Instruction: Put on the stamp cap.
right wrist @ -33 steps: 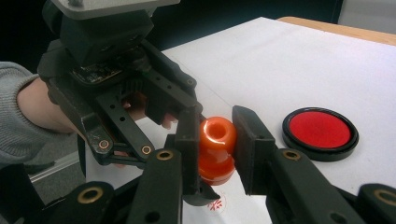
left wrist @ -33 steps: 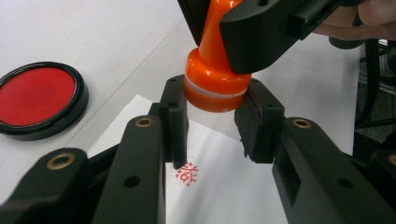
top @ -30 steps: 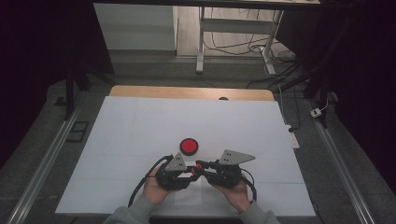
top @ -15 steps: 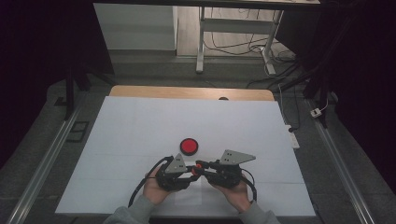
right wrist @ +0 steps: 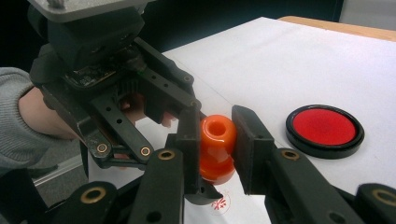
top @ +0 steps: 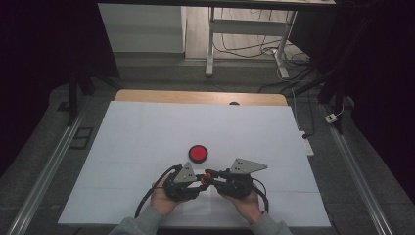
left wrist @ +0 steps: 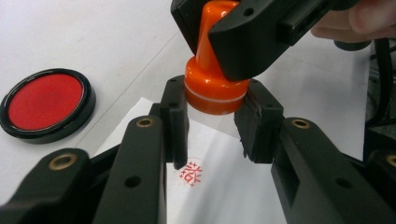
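Near the front edge of the white-covered table (top: 147, 127), just before the person's two hands, both grippers meet on a small orange plastic stamp with a knob handle and a wider round base (left wrist: 212, 86). From the high view, the left gripper (top: 193, 180) and the right gripper (top: 215, 177) point toward each other, each topped by a grey three-cornered plate, with the stamp showing as an orange dot between them. Seen in the left gripper view, the left gripper's black jaws stand narrow on either side of the stamp's broad base, the pads pressed against it, while the right gripper comes in from above and clamps the slimmer handle. Looking along the right gripper (right wrist: 215, 140) in its own view, its two pads squeeze the hollow-topped handle from both sides, and the left gripper (right wrist: 187, 116) reaches in from the upper left, held by a hand in a grey sleeve (right wrist: 18, 121). The stamp hangs upright just above a white sheet of paper (left wrist: 224, 186), apart from it, and a small red stamped mark (left wrist: 193, 171) lies on that paper almost under the stamp. A round red ink pad in a black rim (top: 198, 153) sits on the table a little beyond the grippers, near them but touching neither; in the left gripper view it lies to the left (left wrist: 45, 103), and in the right gripper view to the right (right wrist: 324, 128).
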The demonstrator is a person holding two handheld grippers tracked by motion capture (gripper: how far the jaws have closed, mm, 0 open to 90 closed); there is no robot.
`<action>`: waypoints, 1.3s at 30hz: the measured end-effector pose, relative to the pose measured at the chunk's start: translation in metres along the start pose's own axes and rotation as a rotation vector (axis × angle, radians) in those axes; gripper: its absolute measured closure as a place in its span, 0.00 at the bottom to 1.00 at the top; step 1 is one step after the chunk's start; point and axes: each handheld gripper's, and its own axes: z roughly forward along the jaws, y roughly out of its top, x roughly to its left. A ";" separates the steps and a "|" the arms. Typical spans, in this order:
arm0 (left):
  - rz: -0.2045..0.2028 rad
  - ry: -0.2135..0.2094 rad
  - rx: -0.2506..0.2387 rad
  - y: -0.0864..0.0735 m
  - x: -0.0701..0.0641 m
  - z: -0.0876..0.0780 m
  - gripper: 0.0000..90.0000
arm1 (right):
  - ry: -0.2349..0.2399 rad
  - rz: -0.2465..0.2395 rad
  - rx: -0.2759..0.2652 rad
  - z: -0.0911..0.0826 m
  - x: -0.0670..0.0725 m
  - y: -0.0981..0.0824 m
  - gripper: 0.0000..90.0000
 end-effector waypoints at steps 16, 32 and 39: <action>-0.023 -0.006 0.037 0.000 0.000 0.004 0.72 | -0.019 -0.040 0.027 0.002 0.003 -0.003 0.81; -0.041 -0.005 0.016 0.000 0.003 0.002 0.62 | -0.023 -0.040 -0.009 0.000 0.003 0.000 0.80; -0.045 -0.008 0.019 0.000 0.004 0.002 0.55 | -0.026 -0.041 -0.015 -0.002 0.002 0.001 0.80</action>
